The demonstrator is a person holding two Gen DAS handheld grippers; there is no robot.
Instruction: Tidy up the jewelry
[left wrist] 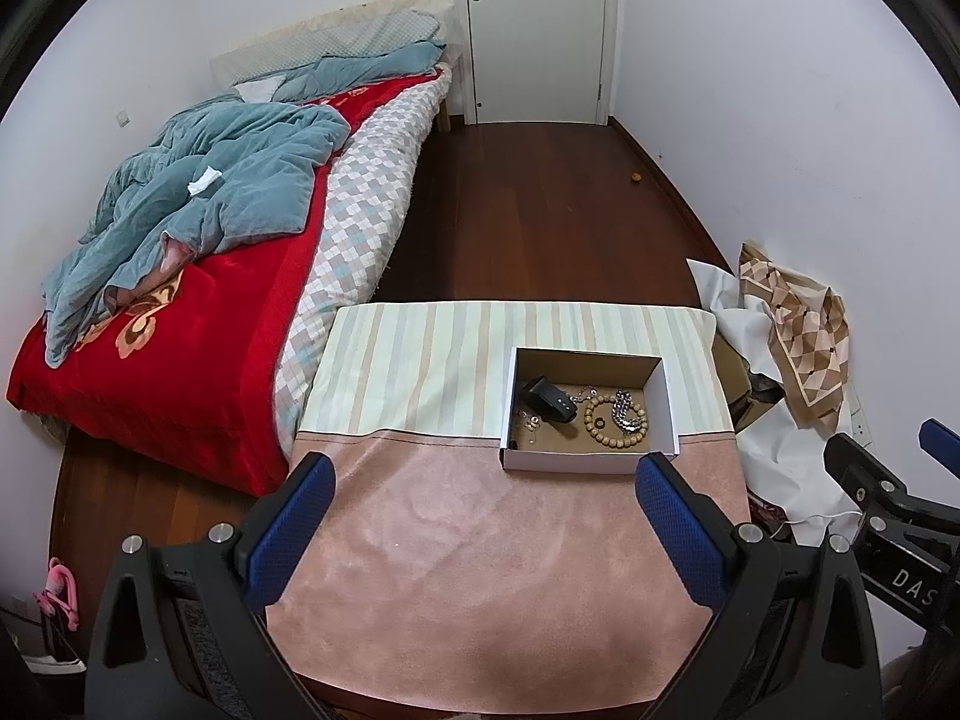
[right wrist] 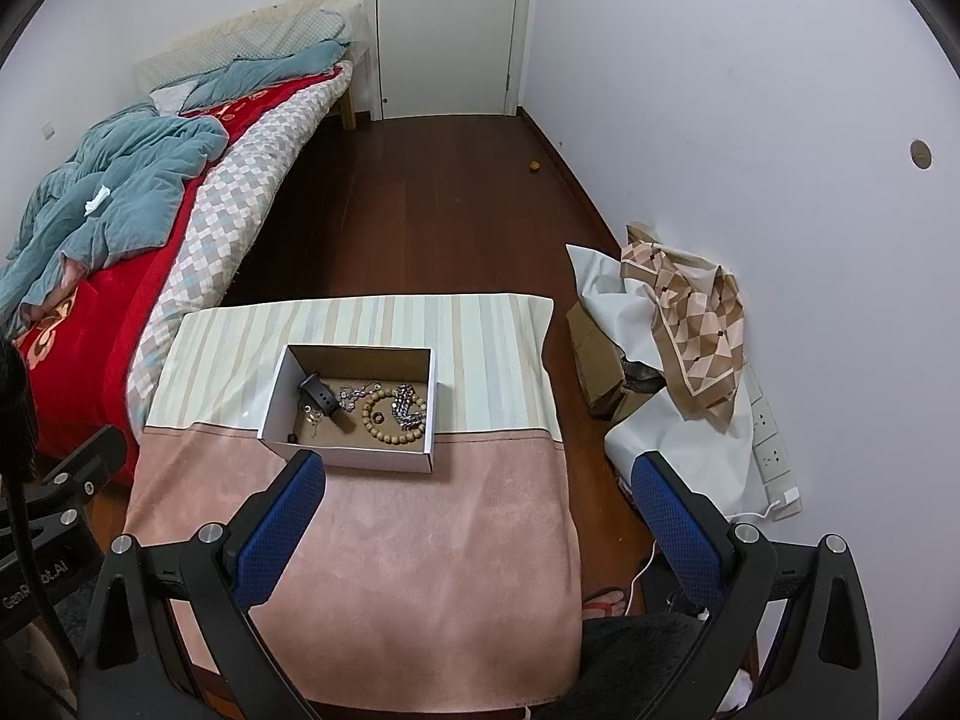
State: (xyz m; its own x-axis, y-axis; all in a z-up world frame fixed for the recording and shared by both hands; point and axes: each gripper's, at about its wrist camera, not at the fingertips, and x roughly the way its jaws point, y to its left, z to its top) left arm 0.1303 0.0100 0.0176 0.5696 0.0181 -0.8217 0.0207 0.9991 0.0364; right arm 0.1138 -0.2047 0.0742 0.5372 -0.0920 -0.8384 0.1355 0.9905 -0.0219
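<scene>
A bedroom seen from two handheld grippers held above a small table. Along the left wall runs a bed [left wrist: 198,324] with a red blanket, a crumpled blue-grey quilt [left wrist: 198,192] and a checked mattress edge. A white door [left wrist: 537,30] stands closed at the far end of the dark wood floor [left wrist: 540,210]. By the right wall lies a heap of white wrapping and a brown patterned scarf [right wrist: 696,324] over a cardboard carton.

The table [left wrist: 480,570] is covered by a cloth, striped pale green and beige at the far half and plain pink at the near half. On it, across the seam between the two halves, sits an open white cardboard box [left wrist: 591,462] with a brown inside.

All the jewelry lies inside the box. A black watch strap [right wrist: 321,397] is at the left, a thin silver necklace [right wrist: 360,391] beside it, then a ring of wooden beads [right wrist: 396,417] with a chunky silver chain [right wrist: 408,408] lying across it. Small earrings [right wrist: 312,417] lie near the front left corner.

The left gripper [left wrist: 483,468] hovers over the pink cloth, jaws wide apart and holding nothing. The right gripper [right wrist: 480,468] does likewise, its left finger just in front of the box.
</scene>
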